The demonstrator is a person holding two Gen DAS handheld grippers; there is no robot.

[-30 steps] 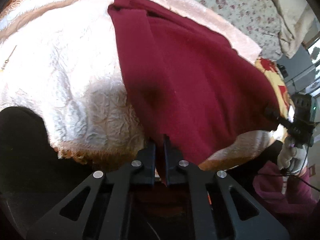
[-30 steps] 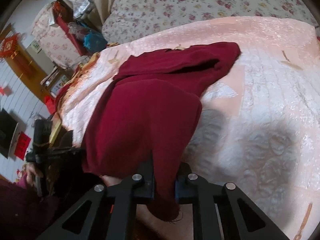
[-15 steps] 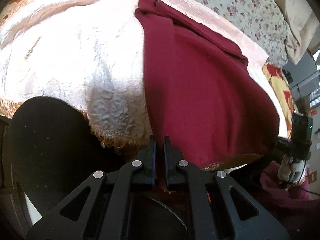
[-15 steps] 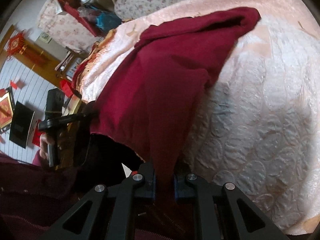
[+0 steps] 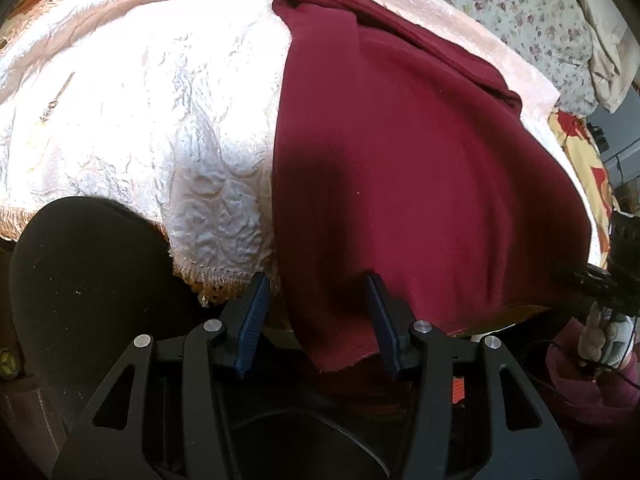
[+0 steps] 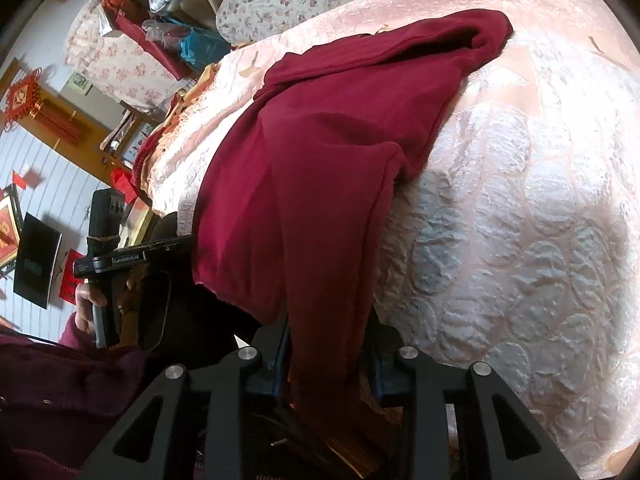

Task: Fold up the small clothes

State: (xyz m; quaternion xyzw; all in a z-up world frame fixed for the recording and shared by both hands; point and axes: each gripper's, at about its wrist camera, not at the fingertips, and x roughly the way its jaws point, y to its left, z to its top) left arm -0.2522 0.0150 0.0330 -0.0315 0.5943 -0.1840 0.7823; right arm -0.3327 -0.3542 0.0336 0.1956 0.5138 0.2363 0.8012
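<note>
A dark red garment [image 5: 400,152] lies spread over the pink quilted bedspread [image 5: 140,100], its near hem hanging over the bed's edge. My left gripper [image 5: 316,320] is open, its jaws wide apart on either side of the hanging hem corner. In the right wrist view the same garment [image 6: 320,152] drapes off the bed edge and a strip of it hangs between the jaws of my right gripper [image 6: 328,356], which stand apart and open. The left gripper's handle [image 6: 106,240] shows at the left of that view.
A black rounded seat [image 5: 80,280] sits below the bed edge at left. A floral sheet [image 5: 520,8] covers the bed beyond the pink spread [image 6: 520,200]. Furniture with bags [image 6: 168,36] stands by the wall at far left.
Both grippers were shut on the garment's near hem and pulled it toward the bed edge. Now both have opened and the hem hangs loose.
</note>
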